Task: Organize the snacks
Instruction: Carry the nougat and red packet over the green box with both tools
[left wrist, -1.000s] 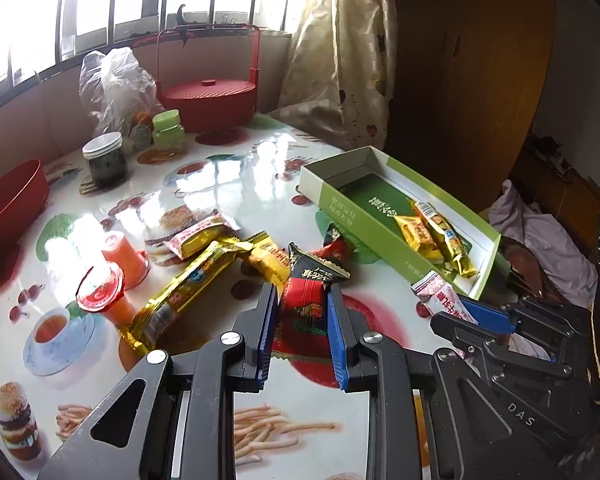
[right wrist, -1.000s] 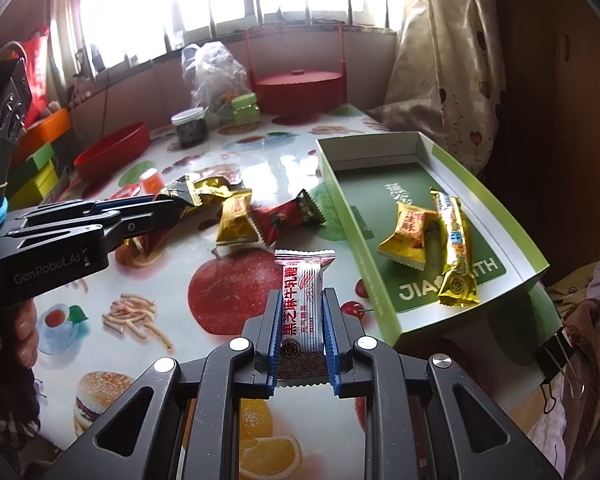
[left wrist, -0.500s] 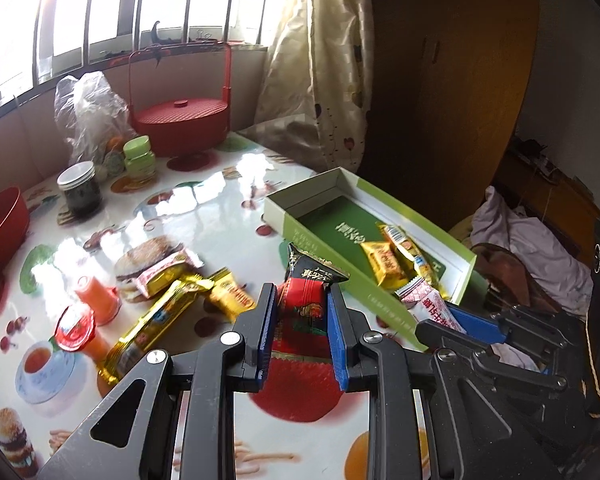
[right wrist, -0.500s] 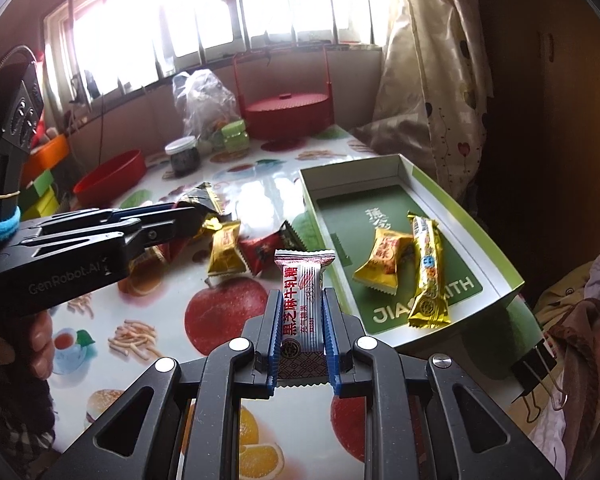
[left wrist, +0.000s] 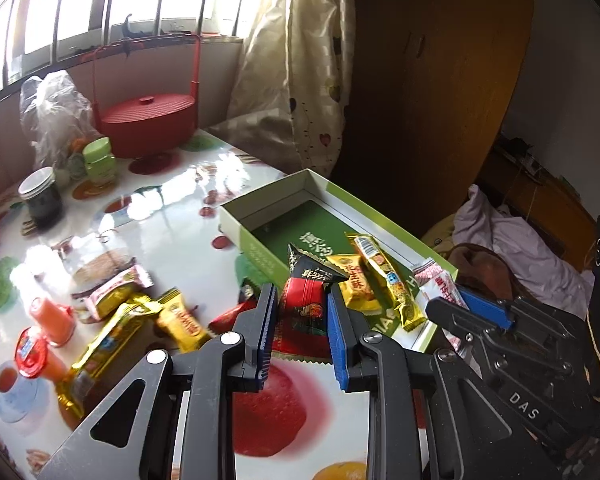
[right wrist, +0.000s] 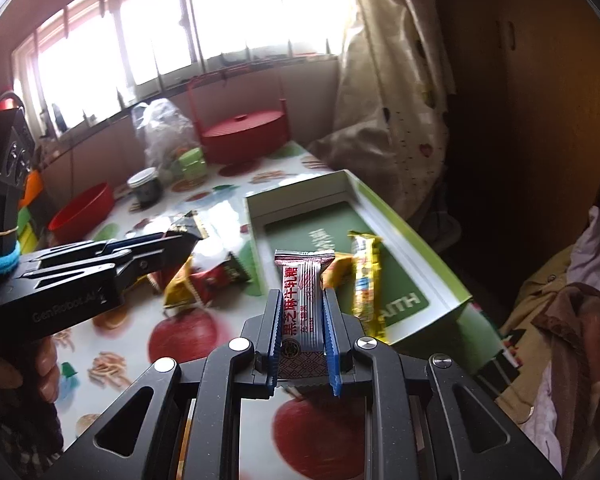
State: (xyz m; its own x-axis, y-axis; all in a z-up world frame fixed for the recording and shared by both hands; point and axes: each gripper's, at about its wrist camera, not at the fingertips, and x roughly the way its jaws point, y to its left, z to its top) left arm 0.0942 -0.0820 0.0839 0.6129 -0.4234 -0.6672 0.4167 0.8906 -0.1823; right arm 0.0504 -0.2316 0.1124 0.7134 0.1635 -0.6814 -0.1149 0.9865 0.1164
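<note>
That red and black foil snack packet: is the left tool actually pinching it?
Touching. The left wrist view shows the left gripper with both blue pads pressed against the red and black foil snack packet, lifted off the table.

The box is sitting at the table's right edge, two packets lying in its near end. A heap of packets is lying left of the box, toward the near edge, with two cups at its left. The lidded basket is standing at the far edge, a bag to its left; a jar is standing before the bag. A bowl is resting at the left edge.
</note>
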